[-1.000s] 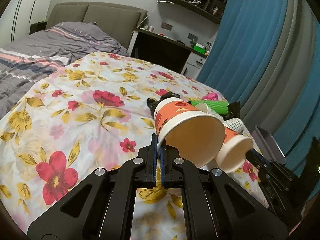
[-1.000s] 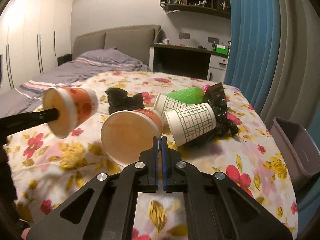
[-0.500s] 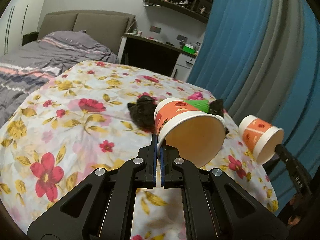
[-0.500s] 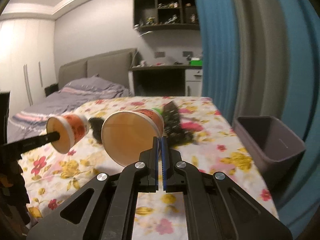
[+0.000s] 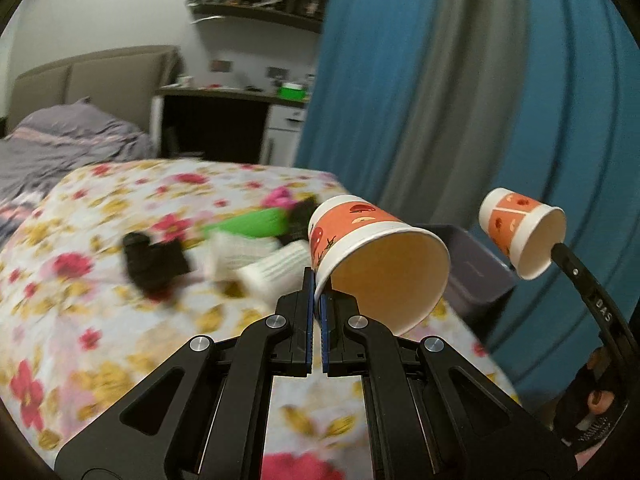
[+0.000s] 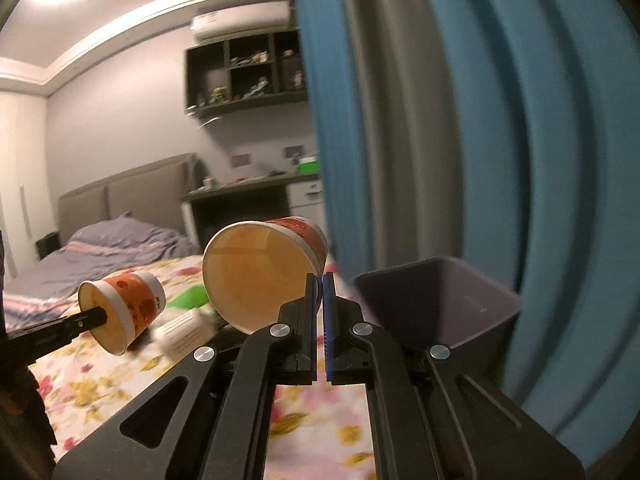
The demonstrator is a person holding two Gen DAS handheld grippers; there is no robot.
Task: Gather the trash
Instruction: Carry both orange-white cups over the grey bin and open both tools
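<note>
Orange paper cups [image 5: 372, 256] pinched by both tongs [image 5: 318, 280]; "DAS" legible.

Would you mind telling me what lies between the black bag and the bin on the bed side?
In the left wrist view, a green cup and white cups lie between the black bag and the bin.

Left gripper [image 5: 317, 286], right gripper [image 6: 319, 290]: both clamped, raised.

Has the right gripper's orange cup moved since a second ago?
Yes. The orange cup in the right gripper has swung off the floral bedspread toward the grey bin.
</note>
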